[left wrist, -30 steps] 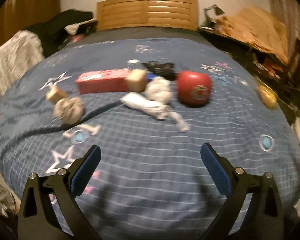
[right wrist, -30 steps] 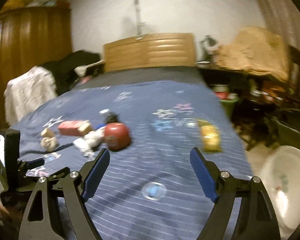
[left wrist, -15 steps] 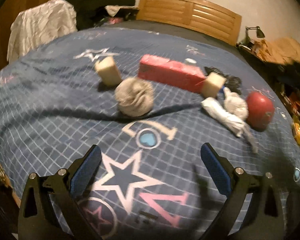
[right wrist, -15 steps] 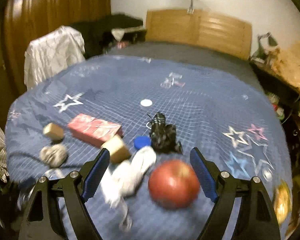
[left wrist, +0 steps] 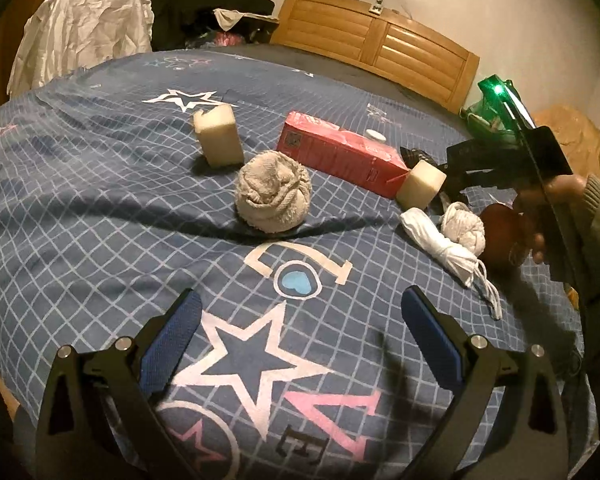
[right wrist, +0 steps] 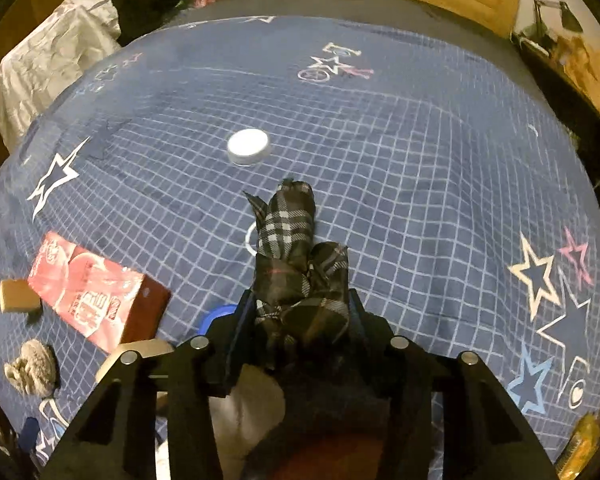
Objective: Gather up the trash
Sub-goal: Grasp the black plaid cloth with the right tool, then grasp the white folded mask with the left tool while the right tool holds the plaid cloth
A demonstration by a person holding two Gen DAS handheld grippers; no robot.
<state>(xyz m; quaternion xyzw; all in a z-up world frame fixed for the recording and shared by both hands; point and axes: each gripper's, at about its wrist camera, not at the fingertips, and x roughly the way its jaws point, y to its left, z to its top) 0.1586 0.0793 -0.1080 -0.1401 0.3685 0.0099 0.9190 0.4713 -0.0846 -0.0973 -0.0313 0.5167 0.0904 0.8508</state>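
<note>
Plaid cloth (right wrist: pixel 296 264), dark and knotted, sits between the jaws of the right gripper (right wrist: pixel 300 312), which have just been closing and now appear to pinch its near end; the rest trails forward of the fingertips on the bedspread (right wrist: pixel 420 184). So the step in hand looks like the first pickup, and the next move calls for a lift clear of the bed, then a carry to wherever the trash goes, which no view shows. The left gripper (left wrist: pixel 300 320) hangs wide and empty, with a grey rag ball (left wrist: pixel 273 196) ahead of it. Counted from the left view: two cream blocks (left wrist: pixel 219 141), one red carton (left wrist: pixel 340 154), one rolled white bundle (left wrist: pixel 440 240), one white rag ball (left wrist: pixel 462 226). Beyond the right gripper lies one white cap (right wrist: pixel 248 146); a blue one (right wrist: pixel 218 314) peeks out just left of its fingers.
</note>
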